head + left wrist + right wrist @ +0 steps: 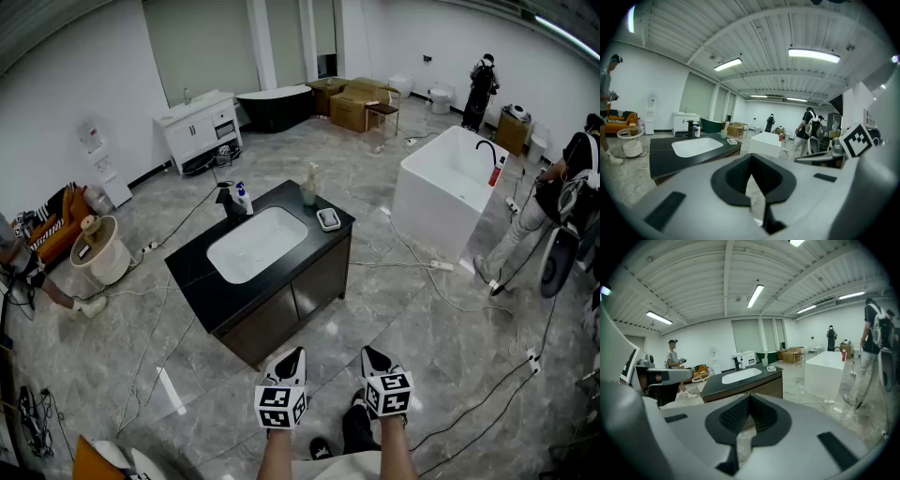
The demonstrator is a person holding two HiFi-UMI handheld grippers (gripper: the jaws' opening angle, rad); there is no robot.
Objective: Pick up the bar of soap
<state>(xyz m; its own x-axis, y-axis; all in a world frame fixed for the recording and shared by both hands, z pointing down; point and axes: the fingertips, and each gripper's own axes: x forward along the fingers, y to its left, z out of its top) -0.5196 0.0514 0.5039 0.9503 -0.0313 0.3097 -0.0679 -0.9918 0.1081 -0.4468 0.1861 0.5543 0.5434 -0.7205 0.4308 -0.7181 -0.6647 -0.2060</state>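
The bar of soap (328, 218) lies in a small white dish at the right far corner of a black vanity counter (202, 281) with a white basin (255, 242). The dish shows small in the left gripper view (732, 141) and the right gripper view (771, 368). Both grippers hang low in front of the person, well short of the vanity, over bare floor. My left gripper (292, 358) (751, 159) is shut with nothing in it. My right gripper (373, 357) (750, 398) is also shut and holds nothing.
A black faucet (226, 199), a pump bottle (244, 199) and a cup (309, 190) stand on the counter's far edge. A white bathtub (450, 187) stands to the right, with people (548, 202) beside it. Cables (441, 291) trail over the grey floor. A bucket (98, 251) stands at the left.
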